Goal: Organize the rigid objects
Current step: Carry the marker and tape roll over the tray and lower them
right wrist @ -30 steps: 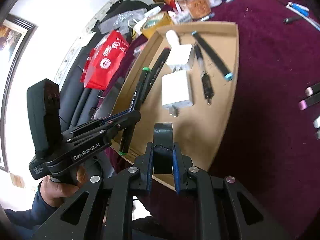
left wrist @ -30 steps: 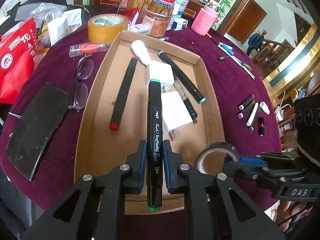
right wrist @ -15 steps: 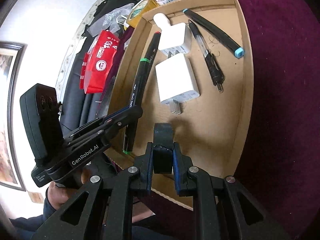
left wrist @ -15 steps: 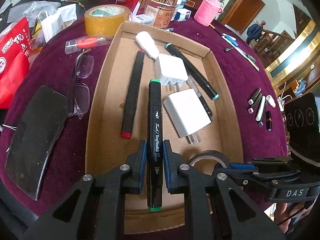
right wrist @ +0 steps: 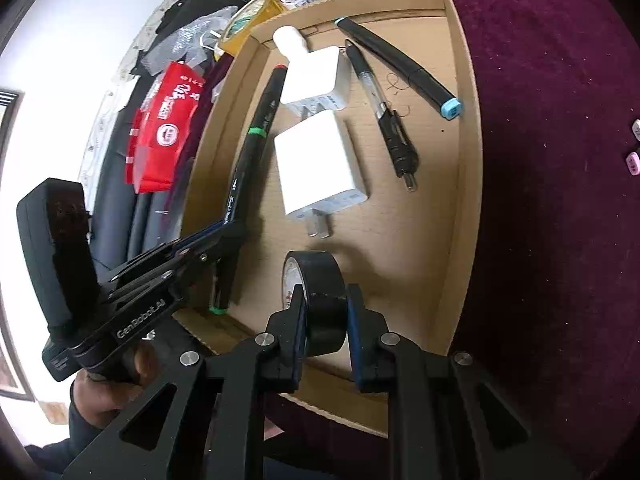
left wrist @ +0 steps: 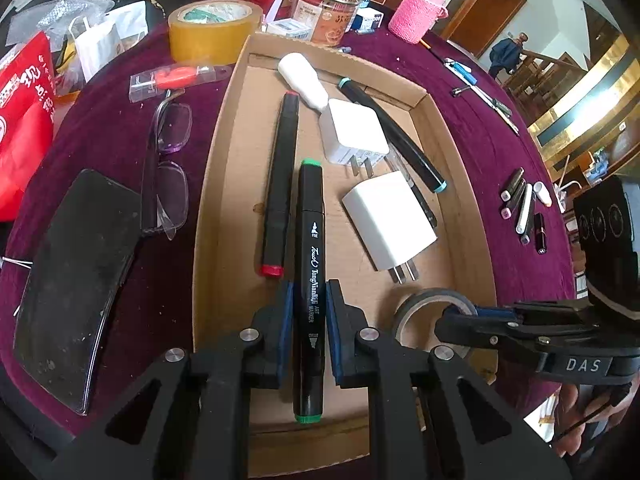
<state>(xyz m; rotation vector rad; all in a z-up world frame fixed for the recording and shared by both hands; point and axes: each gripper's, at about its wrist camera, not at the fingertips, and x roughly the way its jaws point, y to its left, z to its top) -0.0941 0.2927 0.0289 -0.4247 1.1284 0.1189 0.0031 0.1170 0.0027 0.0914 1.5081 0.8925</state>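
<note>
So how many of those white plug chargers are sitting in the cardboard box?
2. One white charger lies toward the far end of the cardboard tray, beside a white bottle-like object; the other lies mid-tray, prongs toward the black tape roll. None looks hidden.

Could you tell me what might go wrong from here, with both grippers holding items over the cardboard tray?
1. The black tape roll stands on edge between the right gripper fingers; released like that, it may roll into the white charger.
2. The green-capped marker in the left gripper lies close beside the red-capped marker; lowering it could nudge that one.
3. The two grippers work close together over the cardboard tray and could bump.
</note>
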